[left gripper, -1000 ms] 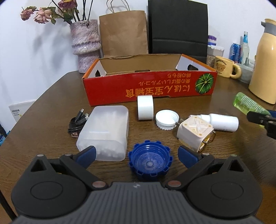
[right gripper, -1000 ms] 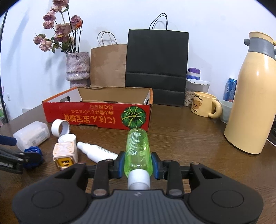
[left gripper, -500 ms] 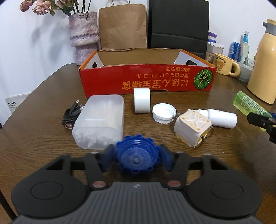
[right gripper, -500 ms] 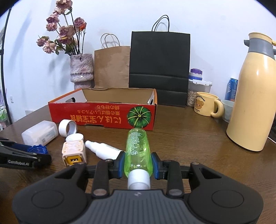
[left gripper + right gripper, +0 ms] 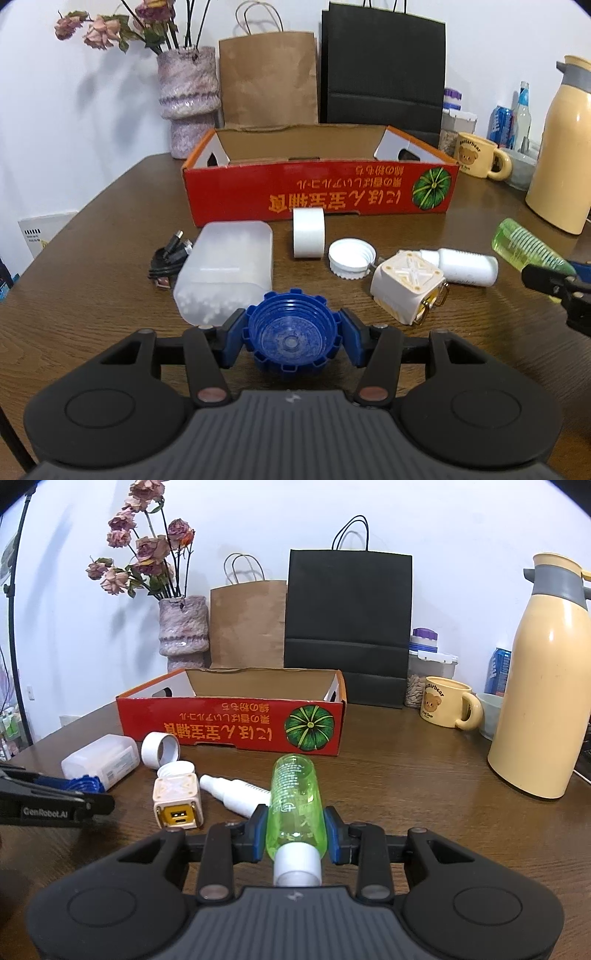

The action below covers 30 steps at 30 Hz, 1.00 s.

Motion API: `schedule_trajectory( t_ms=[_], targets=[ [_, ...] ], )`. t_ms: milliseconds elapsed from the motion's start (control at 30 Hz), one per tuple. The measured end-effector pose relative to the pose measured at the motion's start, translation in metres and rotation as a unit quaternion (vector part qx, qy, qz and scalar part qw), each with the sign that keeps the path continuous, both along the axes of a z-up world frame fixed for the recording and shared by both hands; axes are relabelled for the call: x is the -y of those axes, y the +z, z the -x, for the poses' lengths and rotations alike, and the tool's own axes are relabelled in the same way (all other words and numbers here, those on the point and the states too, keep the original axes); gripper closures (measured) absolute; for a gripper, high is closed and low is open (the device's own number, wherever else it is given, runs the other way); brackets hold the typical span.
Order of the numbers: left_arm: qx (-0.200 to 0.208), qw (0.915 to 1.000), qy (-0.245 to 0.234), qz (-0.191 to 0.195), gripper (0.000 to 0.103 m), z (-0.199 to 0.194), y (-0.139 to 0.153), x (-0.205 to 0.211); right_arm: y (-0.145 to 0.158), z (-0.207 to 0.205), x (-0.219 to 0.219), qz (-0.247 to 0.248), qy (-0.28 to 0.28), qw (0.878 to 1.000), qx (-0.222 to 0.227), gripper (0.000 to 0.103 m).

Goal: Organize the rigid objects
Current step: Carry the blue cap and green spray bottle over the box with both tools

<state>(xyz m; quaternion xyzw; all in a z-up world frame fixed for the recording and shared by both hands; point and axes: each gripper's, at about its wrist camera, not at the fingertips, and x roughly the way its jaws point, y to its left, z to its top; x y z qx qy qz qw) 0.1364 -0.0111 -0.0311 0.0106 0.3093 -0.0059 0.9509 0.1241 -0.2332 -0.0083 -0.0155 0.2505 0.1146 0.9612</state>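
The left gripper is clamped on a blue cap, the red box well ahead of its jaws. The right gripper squeezes a green bottle, its body pointing forward between the jaws.

Two caps, two bottles (two paper bags behind)
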Motion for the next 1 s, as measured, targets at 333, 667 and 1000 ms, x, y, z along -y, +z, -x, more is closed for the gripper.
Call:
schedule_trajectory(
  t_ms=[333,667,1000],
  targets=[
    [0.039,0.9992,-0.003,0.012,0.048,0.007,0.03,-0.007,0.014,-0.002,-0.003,-0.011,-0.003,1.0,0.014,0.072],
    [0.07,0.9975,-0.001,0.01,0.049,-0.015,0.063,-0.017,0.037,-0.028,-0.024,-0.01,0.008,0.999,0.032,0.072],
    [0.089,0.996,-0.001,0.01,0.049,-0.047,0.083,-0.019,0.06,-0.062,-0.046,-0.015,0.015,0.998,0.051,0.072]
  ],
)
